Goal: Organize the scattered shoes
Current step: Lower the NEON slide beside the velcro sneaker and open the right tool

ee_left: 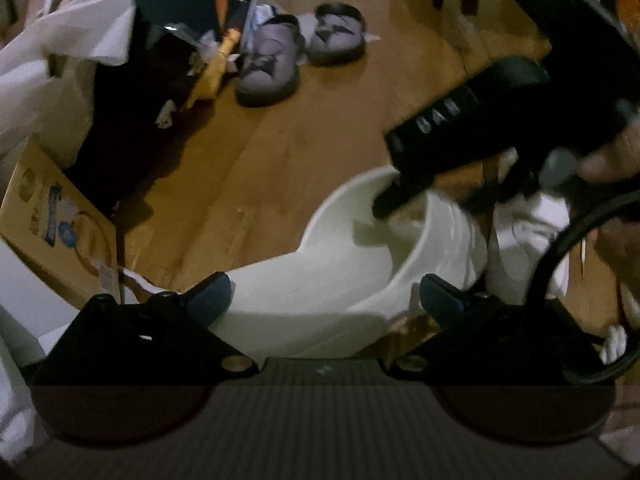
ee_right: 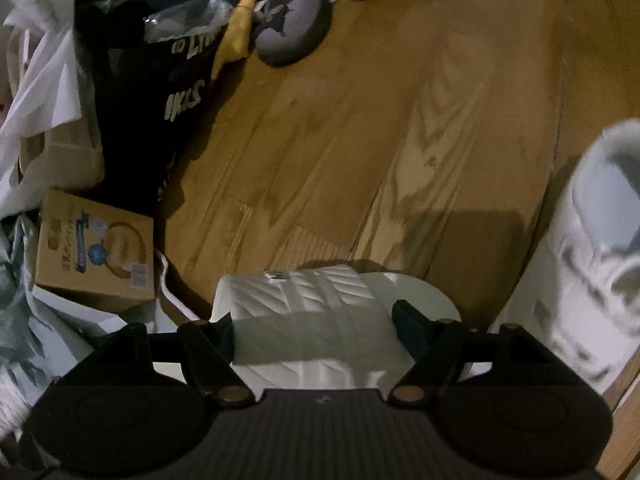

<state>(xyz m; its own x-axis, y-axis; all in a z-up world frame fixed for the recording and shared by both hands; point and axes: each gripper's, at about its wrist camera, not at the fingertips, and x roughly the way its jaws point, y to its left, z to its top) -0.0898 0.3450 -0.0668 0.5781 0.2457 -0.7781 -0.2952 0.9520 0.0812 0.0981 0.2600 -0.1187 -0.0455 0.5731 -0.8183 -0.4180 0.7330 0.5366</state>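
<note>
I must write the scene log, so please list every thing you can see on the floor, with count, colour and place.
white slide sandal: 1, white, near floor, between both claws
grey slippers: 2, grey, far floor, side by side
white sneaker: 1, white, right edge
cardboard box: 1, tan, left, printed
black bag: 1, black, white lettering, left
white papers: several, white, far left
wooden floor: brown
left claw: black, around the sandal
right claw: black, around the sandal strap

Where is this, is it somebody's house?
Probably a room in a home: a wooden floor with grey slippers on it, and bags and a cardboard box piled along the side.
</note>
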